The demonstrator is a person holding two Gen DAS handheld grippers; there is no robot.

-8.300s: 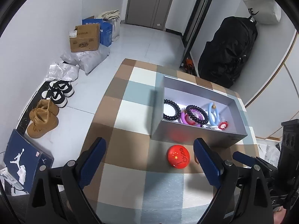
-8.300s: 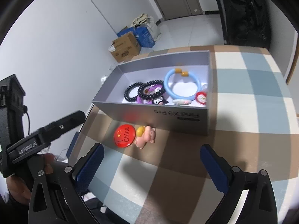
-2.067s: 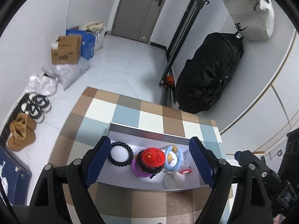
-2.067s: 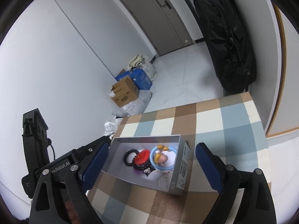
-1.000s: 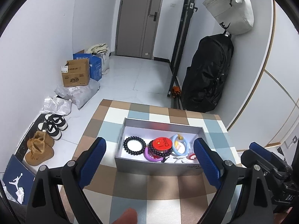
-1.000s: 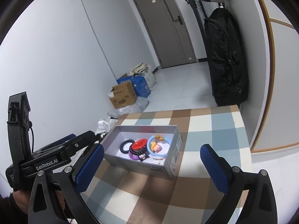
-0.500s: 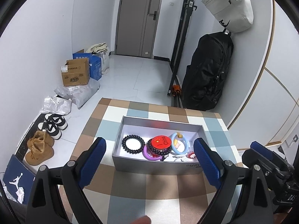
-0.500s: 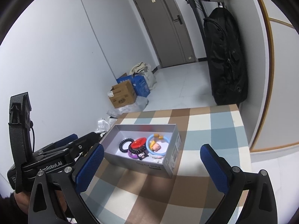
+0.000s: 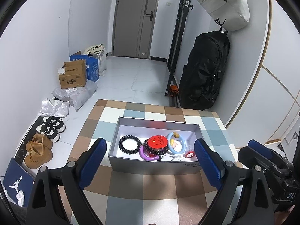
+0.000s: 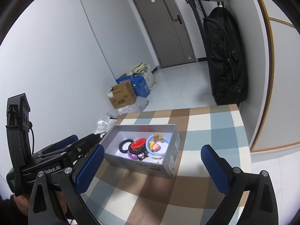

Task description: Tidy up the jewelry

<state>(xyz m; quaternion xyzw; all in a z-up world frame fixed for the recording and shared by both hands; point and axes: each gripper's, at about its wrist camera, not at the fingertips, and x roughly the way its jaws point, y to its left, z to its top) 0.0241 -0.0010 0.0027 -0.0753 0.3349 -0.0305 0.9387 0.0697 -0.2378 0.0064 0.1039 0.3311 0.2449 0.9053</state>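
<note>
A grey open box (image 9: pixel 150 166) (image 10: pixel 150 166) stands on the checkered table. Inside lie a black bead bracelet (image 9: pixel 130 144) (image 10: pixel 124 145), a red China badge (image 9: pixel 157 142) (image 10: pixel 138 142) on a dark bead bracelet, a purple ring (image 9: pixel 146 152), a light blue ring (image 9: pixel 176 145) (image 10: pixel 156 143) with a small pink figure (image 10: pixel 156 147), and a small red charm (image 9: pixel 189 154). My left gripper (image 9: pixel 150 166) is open and empty, held back in front of the box. My right gripper (image 10: pixel 151 170) is open and empty, also held back from the box.
The checkered tablecloth (image 9: pixel 159 196) (image 10: pixel 206 131) covers the table. On the floor at the left are shoes (image 9: pixel 50 128), cardboard boxes (image 9: pixel 73 76) (image 10: pixel 122 94) and bags. A black backpack (image 9: pixel 204 71) (image 10: pixel 225 56) hangs at the right wall.
Since 8.3 s ago the red badge and pink figure went from the table into the box. Both grippers have pulled back and up; in the last second they drifted only slightly.
</note>
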